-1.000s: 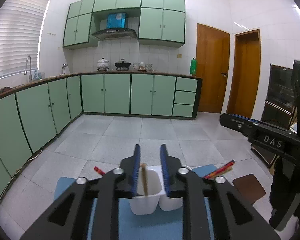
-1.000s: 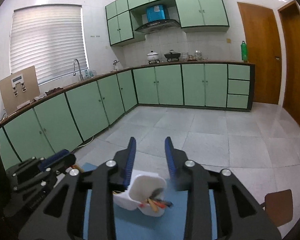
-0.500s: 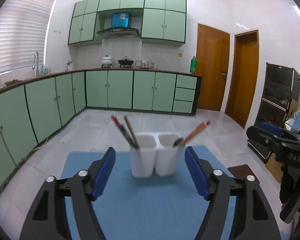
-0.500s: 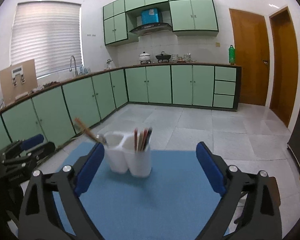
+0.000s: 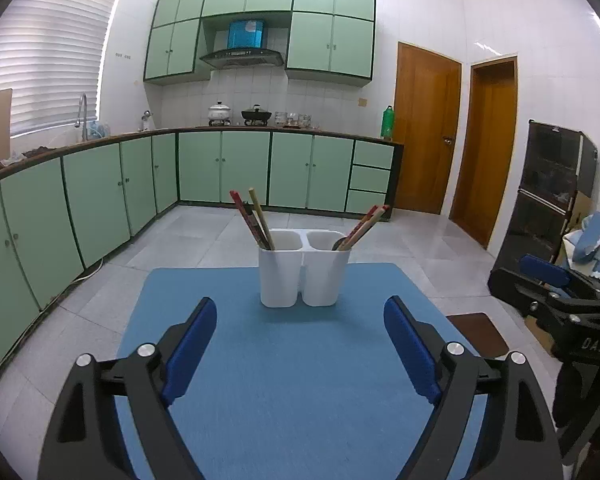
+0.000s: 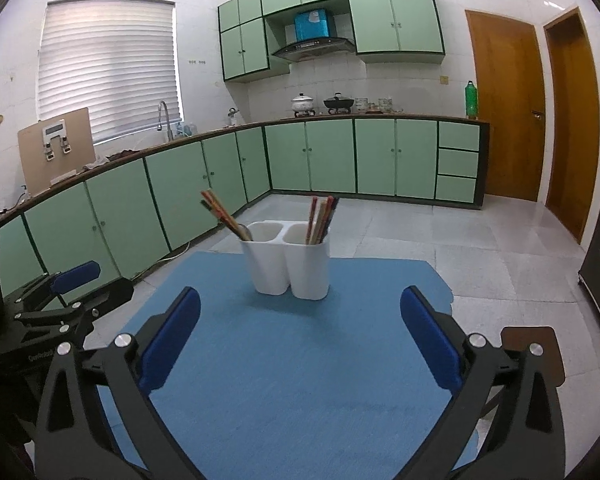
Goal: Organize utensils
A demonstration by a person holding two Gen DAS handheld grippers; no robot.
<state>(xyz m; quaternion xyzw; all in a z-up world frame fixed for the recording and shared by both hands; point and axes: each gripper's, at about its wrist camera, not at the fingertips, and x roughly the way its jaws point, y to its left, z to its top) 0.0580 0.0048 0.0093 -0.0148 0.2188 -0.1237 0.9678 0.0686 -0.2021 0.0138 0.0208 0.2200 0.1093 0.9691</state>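
So the left gripper [image 5: 300, 344] has its blue-padded jaws spread wide and they're opening a bit more, nothing between them, just hanging over the near part of the blue mat [image 5: 300, 392]; same deal with the right gripper [image 6: 300, 332], jaws about as wide as they go, opening further and holding nothing. Straight ahead of both, well clear of the pads, sits the white two-cup utensil holder [image 5: 303, 276], upright near the far edge of the mat, the two cups joined side by side. In the left wrist view the left cup has a bundle of chopsticks [image 5: 254, 220] leaning left, red and tan ones, and the right cup has another red-and-tan bunch [image 5: 364, 224] leaning right, with what looks like a dark spoon bowl at the rim, hard to be sure. From the right wrist view the holder [image 6: 288, 264] shows the same split, one bunch tilted out, one nearly upright. Nothing blocks the way to it. Around: pale tiled floor, green kitchen cabinets [image 5: 244, 168], range hood, two wooden doors [image 5: 428, 132], and a small brown stool [image 5: 478, 332] just off the mat's right side
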